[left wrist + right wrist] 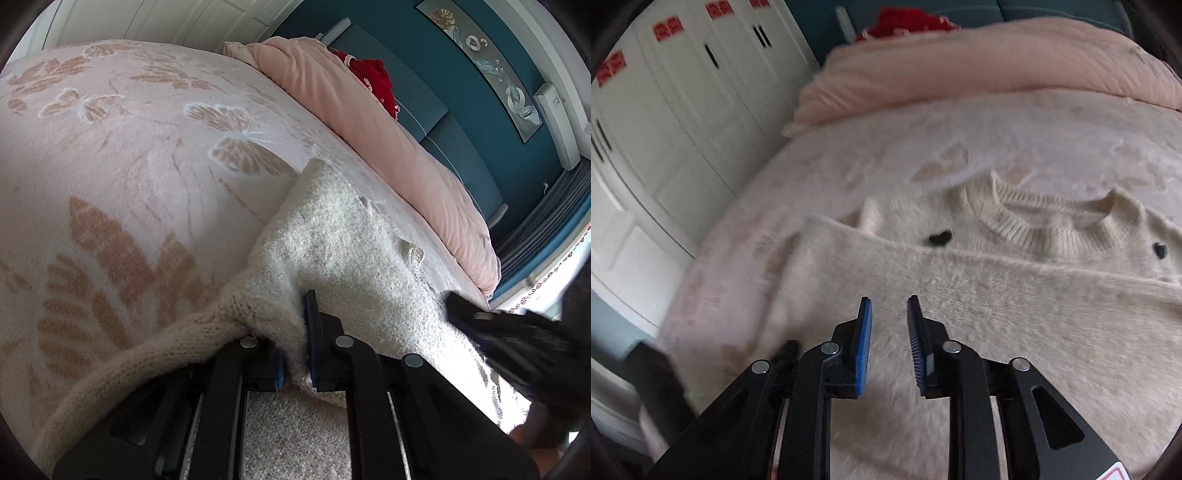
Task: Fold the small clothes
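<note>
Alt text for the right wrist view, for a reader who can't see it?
The right tool hovers open and empty over a cream sweater spread on a bed, collar facing away. A pink duvet lies beyond; white wardrobe doors stand left.

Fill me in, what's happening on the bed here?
A person with a handheld claw in each hand is folding a cream knit sweater laid out on a butterfly-print blanket. The left claw is shut on a bunched bit of the sweater's fabric. The right claw hovers over the sweater's body with a gap between its pads and nothing in them. A sleeve lies folded across the chest, below the collar. A pink duvet is piled at the head of the bed.
</note>
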`<state>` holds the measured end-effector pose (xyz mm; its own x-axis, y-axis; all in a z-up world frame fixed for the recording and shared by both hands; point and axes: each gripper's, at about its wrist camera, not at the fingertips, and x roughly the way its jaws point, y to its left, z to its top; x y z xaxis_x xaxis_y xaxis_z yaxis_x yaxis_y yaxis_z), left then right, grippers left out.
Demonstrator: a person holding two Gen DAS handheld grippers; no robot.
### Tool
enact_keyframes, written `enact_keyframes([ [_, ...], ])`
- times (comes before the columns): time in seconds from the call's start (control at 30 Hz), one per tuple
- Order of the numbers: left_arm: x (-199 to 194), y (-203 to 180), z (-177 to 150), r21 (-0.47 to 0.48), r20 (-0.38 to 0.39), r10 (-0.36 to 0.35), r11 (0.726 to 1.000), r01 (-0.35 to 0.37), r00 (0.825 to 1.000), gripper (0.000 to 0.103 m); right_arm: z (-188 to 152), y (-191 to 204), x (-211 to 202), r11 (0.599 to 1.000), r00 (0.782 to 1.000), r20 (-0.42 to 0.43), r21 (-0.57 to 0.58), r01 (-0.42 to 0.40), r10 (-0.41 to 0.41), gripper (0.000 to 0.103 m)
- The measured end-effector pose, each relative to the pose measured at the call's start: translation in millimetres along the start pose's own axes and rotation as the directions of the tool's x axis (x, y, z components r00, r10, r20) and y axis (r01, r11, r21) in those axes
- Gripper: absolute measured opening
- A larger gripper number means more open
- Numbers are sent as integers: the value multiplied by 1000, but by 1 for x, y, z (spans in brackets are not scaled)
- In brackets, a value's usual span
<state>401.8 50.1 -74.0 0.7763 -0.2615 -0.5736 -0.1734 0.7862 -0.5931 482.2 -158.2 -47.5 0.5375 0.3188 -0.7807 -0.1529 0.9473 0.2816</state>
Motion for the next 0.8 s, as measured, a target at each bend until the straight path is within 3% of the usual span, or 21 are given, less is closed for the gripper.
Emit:
enact_keyframes([
  [0.07,1,0,0,3,2,-3,1000,3,1000,10,-6,-32,0,998,998,0,34,56,-56,7],
  [0.1,2,1,0,3,2,-5,1000,5,1000,10,-10,-54,-6,996,999,9,74,43,-44,0],
  [0.2,4,1,0,11,7,-8,1000,8,1000,10,-31,-150,-61,966,993,85,252,56,-80,0],
  [0.23,4,0,0,12,8,-7,1000,7,1000,10,-39,-173,-78,949,986,91,295,111,-143,0],
  [0.33,5,0,0,15,9,-5,1000,5,1000,10,-69,-246,-136,884,964,110,435,173,-243,0],
  [0.37,5,-1,1,17,8,-1,1000,1,1000,10,-71,-250,-148,875,958,115,446,188,-264,0],
  [0.4,5,-1,1,19,8,1,1000,-1,1000,10,-72,-248,-158,874,951,123,443,202,-283,14],
  [0.53,5,-3,1,21,6,8,1000,-8,1000,10,-68,-214,-160,934,961,163,321,160,-221,16],
  [0.57,5,-3,1,21,5,8,1000,-8,1000,10,-70,-214,-147,937,963,113,283,204,-244,18],
  [0.6,6,-3,1,21,4,8,1000,-8,1000,10,-72,-220,-132,929,961,51,272,250,-273,12],
  [0.67,6,-3,1,23,5,10,1000,-10,1000,10,-79,-237,-135,918,963,83,333,215,-256,6],
  [0.73,6,-2,1,22,4,8,1000,-9,1000,10,-83,-245,-155,883,950,101,408,232,-296,17],
  [0.8,7,-3,2,24,3,11,1000,-11,1000,10,-101,-247,-185,868,954,137,465,175,-266,21],
])
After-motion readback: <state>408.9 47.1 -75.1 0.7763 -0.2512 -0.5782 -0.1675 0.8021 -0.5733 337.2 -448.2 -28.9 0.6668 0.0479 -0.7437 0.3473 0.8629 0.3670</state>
